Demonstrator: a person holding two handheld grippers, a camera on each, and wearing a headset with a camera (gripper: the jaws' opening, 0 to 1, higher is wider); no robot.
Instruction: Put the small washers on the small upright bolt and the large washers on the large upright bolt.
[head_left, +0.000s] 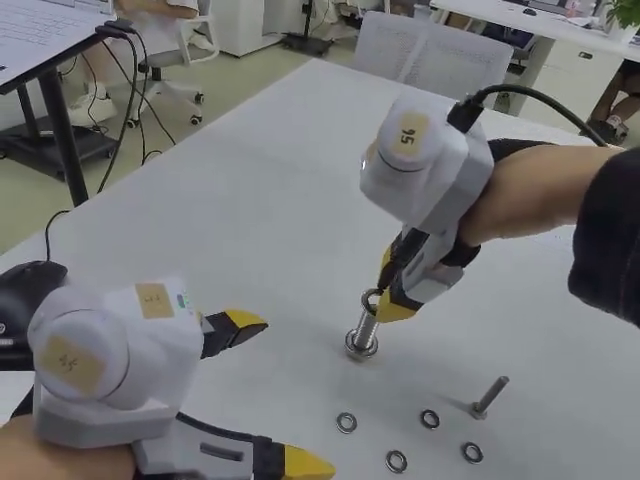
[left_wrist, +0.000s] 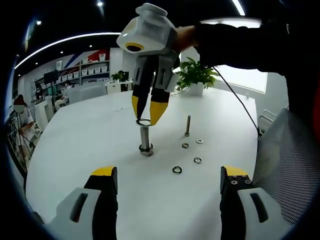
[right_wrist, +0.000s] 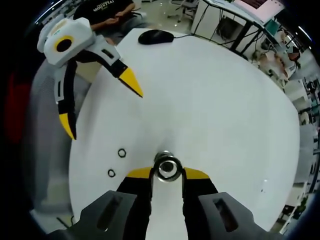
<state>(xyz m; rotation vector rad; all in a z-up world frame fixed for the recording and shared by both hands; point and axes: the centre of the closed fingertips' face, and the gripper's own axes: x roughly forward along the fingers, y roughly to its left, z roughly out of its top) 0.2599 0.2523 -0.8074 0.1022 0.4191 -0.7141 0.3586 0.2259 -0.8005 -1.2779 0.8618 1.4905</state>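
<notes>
The large upright bolt (head_left: 362, 332) stands mid-table with a stack of rings at its base. My right gripper (head_left: 385, 300) is shut on a large washer (head_left: 372, 298), holding it at the bolt's top; the same washer (right_wrist: 167, 167) sits between my right gripper's (right_wrist: 167, 173) yellow tips. In the left gripper view that washer (left_wrist: 143, 122) rests just over the bolt (left_wrist: 145, 137). The small upright bolt (head_left: 488, 397) stands to the right. Several small washers (head_left: 347, 422) lie flat in front of both bolts. My left gripper (head_left: 285, 395) hangs open at the near left, with nothing in it.
A black mouse (right_wrist: 157, 36) lies at the table's left edge. The white table (head_left: 250, 200) has free room behind and left of the bolts. A mesh chair back (head_left: 430, 50) stands at the far side. A seated person (right_wrist: 107, 10) is beyond the table.
</notes>
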